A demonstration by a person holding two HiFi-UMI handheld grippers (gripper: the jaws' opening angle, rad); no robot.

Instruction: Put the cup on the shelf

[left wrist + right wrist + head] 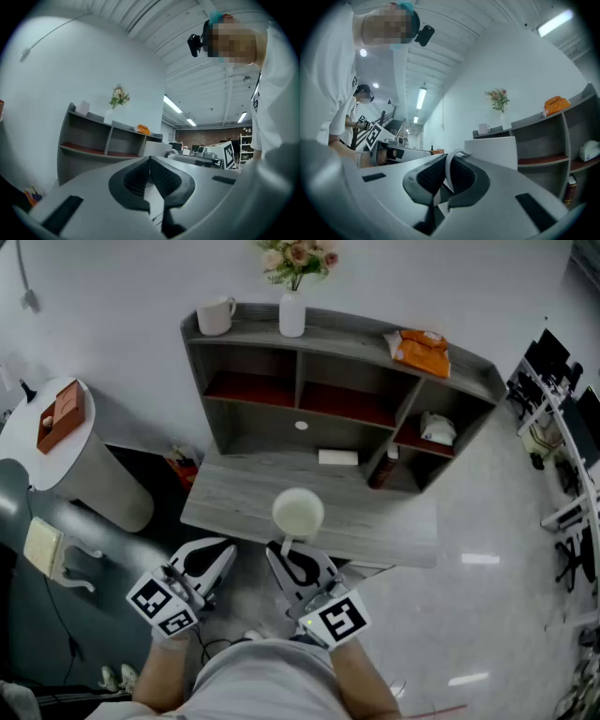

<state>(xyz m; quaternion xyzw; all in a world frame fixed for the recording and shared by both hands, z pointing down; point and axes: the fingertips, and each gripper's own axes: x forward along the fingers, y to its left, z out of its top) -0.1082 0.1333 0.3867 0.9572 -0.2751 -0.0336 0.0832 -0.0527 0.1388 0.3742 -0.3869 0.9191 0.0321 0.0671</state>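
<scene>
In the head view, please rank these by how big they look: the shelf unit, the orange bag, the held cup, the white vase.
Largest: shelf unit, clearly.
Next: orange bag and cup look about alike; the cup is nearer the camera, so I do not rank them.
Smallest: white vase.

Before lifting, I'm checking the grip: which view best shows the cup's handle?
Right gripper view: the handle is pinched between the right gripper's jaws. Head view shows the cup from above, handle barely. Left gripper view misses it.
</scene>
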